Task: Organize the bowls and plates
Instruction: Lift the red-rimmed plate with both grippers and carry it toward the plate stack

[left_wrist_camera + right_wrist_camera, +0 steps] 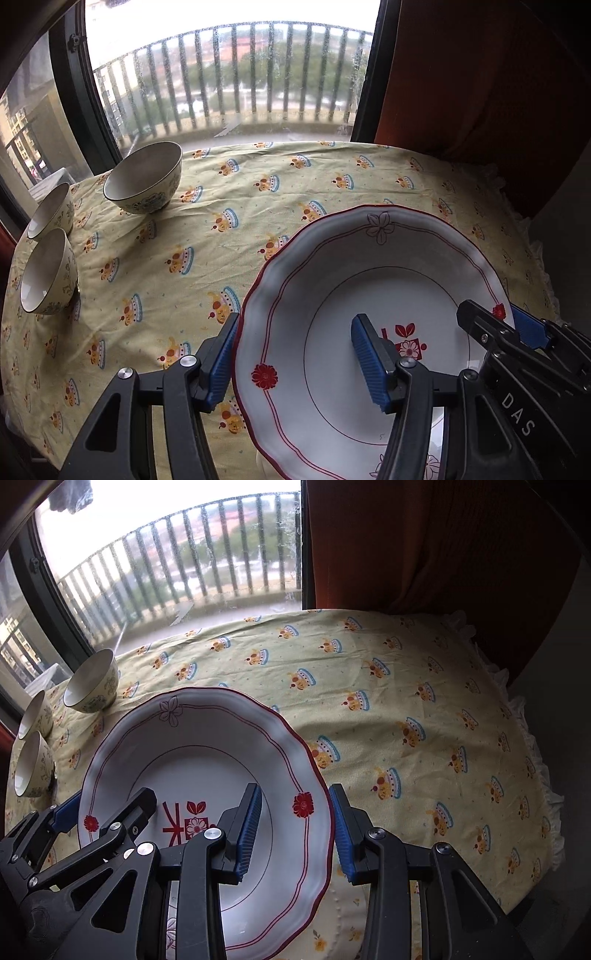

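A white scalloped plate with a red rim line and red flowers hangs tilted above the table, held from both sides. My left gripper is shut on its left rim, one finger outside and the other inside the dish. On the opposite rim my right gripper is shut the same way; it also shows in the left wrist view as the right gripper. Three cream floral bowls stand upright at the table's far left. Beneath the held plate lies another flowered plate, mostly hidden.
The table wears a yellow cloth printed with cakes, with a frilled right edge. A window with balcony railings runs behind it, and a red curtain hangs at the back right. A cream dotted dish edge shows under my right gripper.
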Motion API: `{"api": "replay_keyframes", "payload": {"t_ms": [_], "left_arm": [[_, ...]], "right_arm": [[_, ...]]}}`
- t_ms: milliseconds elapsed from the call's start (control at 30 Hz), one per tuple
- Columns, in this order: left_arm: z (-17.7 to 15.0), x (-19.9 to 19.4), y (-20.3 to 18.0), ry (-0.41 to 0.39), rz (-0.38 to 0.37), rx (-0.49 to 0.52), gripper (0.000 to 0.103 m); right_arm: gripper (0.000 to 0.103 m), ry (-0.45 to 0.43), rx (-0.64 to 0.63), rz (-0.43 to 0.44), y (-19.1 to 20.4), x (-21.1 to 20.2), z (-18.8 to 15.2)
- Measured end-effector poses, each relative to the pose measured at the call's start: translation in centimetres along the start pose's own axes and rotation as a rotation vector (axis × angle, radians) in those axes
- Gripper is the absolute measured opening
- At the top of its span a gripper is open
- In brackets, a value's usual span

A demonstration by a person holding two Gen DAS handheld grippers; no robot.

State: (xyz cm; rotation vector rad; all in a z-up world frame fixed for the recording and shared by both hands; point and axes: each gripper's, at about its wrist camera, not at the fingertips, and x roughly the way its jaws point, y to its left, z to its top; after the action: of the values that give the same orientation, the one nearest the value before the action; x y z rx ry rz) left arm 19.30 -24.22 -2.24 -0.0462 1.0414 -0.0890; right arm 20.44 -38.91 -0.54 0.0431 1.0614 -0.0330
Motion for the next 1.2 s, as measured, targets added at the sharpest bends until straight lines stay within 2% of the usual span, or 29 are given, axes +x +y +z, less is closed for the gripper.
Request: {"api": "replay_keyframes", "payload": {"t_ms": [300,600,733,900,1067,1200], "left_arm": [[-3.9,0.9,-1.7,0.078,-0.018,0.005,0.060],[-5.7,2.4,-3.7,0.141,0.027,-0.040,0.060],[-6.2,2.8,-4.4,0.153,0.055,-0.074,0.061],[-6.7,2.8,-4.5,0.152,0.087,-0.130,0.062],[-7.2,2.3,-4.8,0.120,0.133,-0.126,0.062],[-7.5,2.0,-4.7,0.124,0.172,-0.123,0.062]], "right_arm": [[0.041,0.050,0.029,-0.024,-1.7,-0.5,-4.1],[0.041,0.127,-0.013,0.017,-3.8,1.4,-5.1],[0.043,0.169,-0.051,0.052,-4.5,2.4,-4.9],[0.043,0.176,-0.116,0.083,-4.7,2.9,-4.8],[0.043,0.175,-0.169,0.120,-4.6,3.2,-5.1],[0.043,0.189,-0.165,0.147,-4.6,3.5,-5.6]]}}
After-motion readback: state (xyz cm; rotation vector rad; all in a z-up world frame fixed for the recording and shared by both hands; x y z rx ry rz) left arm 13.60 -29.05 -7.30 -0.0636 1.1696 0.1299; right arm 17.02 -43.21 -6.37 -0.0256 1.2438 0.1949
